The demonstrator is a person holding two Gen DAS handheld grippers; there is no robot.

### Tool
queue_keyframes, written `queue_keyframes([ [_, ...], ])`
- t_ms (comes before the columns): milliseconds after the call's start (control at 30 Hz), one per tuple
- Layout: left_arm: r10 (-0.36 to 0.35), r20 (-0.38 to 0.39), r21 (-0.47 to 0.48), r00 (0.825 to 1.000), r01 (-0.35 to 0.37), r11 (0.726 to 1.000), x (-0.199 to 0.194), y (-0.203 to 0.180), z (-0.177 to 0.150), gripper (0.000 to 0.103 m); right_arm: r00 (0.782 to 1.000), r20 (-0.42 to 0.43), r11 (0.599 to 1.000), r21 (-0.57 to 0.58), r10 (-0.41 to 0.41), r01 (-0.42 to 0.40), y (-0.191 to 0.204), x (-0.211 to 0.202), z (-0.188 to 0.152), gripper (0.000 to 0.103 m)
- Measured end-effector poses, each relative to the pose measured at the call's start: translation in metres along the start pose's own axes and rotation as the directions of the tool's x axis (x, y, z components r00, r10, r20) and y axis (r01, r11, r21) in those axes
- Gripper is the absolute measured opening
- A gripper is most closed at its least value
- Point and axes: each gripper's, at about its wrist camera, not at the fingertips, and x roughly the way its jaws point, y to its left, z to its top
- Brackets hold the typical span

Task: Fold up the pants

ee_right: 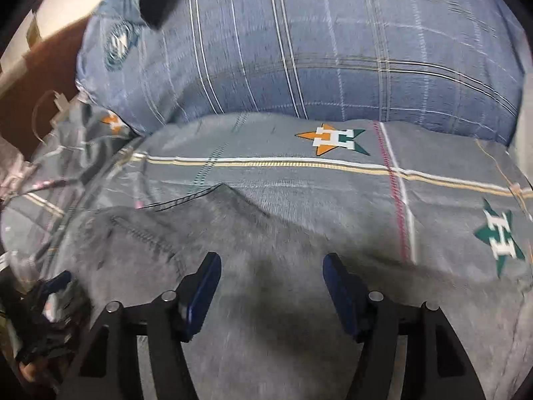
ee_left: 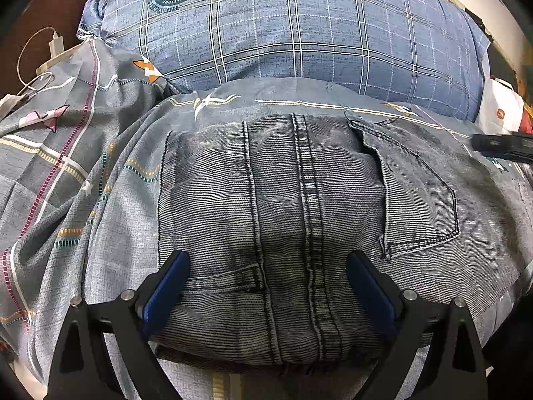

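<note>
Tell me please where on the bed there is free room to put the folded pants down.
Free: the grey sheet between the jeans and the blue plaid pillow, widest on the right around the star prints. Crowded: the left side, where the sheet bunches beside the white charger cable, and the right edge by the white bag.

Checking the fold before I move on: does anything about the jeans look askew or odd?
Mostly tidy: the grey denim pants lie folded on the grey patterned bedsheet. Only the back pocket sits tilted, its top edge gaping.
</note>
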Motion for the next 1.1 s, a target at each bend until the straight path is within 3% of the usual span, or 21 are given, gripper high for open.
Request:
queue_keyframes([
  [100, 0.003, 0.001, 0.001, 1.000, -0.003, 1.000, 0.000, 0.000, 0.000, 0.097, 1.000, 0.014, 0.998, 0.067, 0.002, -0.003, -0.018, -0.032, -0.024, 0.067],
  [233, 0.007, 0.008, -0.004, 1.000, -0.007, 1.000, -0.006, 0.000, 0.002, 0.097, 0.999, 0.050, 0.960, 0.280, 0.016, -0.030, -0.070, -0.080, -0.066, 0.068],
  [333, 0.007, 0.062, -0.021, 0.998, -0.006, 1.000, -0.021, -0.001, 0.008, 0.096, 0.992, 0.121, 0.850, 0.518, 0.042, -0.099, -0.129, -0.115, -0.111, 0.068],
  [367, -0.011, 0.082, -0.031, 0.997, 0.013, 0.999, -0.027, -0.002, 0.011, 0.096, 0.988, 0.150, 0.788, 0.602, 0.044, -0.127, -0.151, -0.127, -0.131, 0.068],
  [500, -0.079, 0.119, -0.029, 0.990, 0.083, 0.996, -0.043, -0.020, 0.022, 0.096, 0.980, 0.200, 0.614, 0.772, 0.007, -0.162, -0.207, -0.147, -0.183, 0.068],
  [567, -0.096, 0.108, 0.000, 0.990, 0.096, 0.995, -0.042, -0.038, 0.027, 0.096, 0.974, 0.226, 0.569, 0.798, 0.023, -0.198, -0.222, -0.148, -0.196, 0.068],
  [733, -0.154, 0.052, 0.081, 0.987, 0.150, 0.985, -0.036, -0.093, 0.030, 0.096, 0.970, 0.243, 0.493, 0.840, 0.033, -0.227, -0.243, -0.136, -0.212, 0.068],
  [867, -0.173, 0.032, 0.142, 0.984, 0.167, 0.976, -0.033, -0.131, 0.029, 0.096, 0.978, 0.206, 0.458, 0.869, 0.012, -0.189, -0.262, -0.130, -0.226, 0.068],
  [1000, -0.197, 0.009, 0.181, 0.980, 0.192, 0.964, -0.029, -0.169, 0.035, 0.096, 0.973, 0.230, 0.430, 0.877, 0.013, -0.213, -0.281, -0.121, -0.225, 0.068],
  [1100, -0.232, -0.008, 0.200, 0.973, 0.229, 0.953, -0.023, -0.202, 0.040, 0.096, 0.972, 0.235, 0.436, 0.873, 0.013, -0.217, -0.289, -0.119, -0.220, 0.068],
])
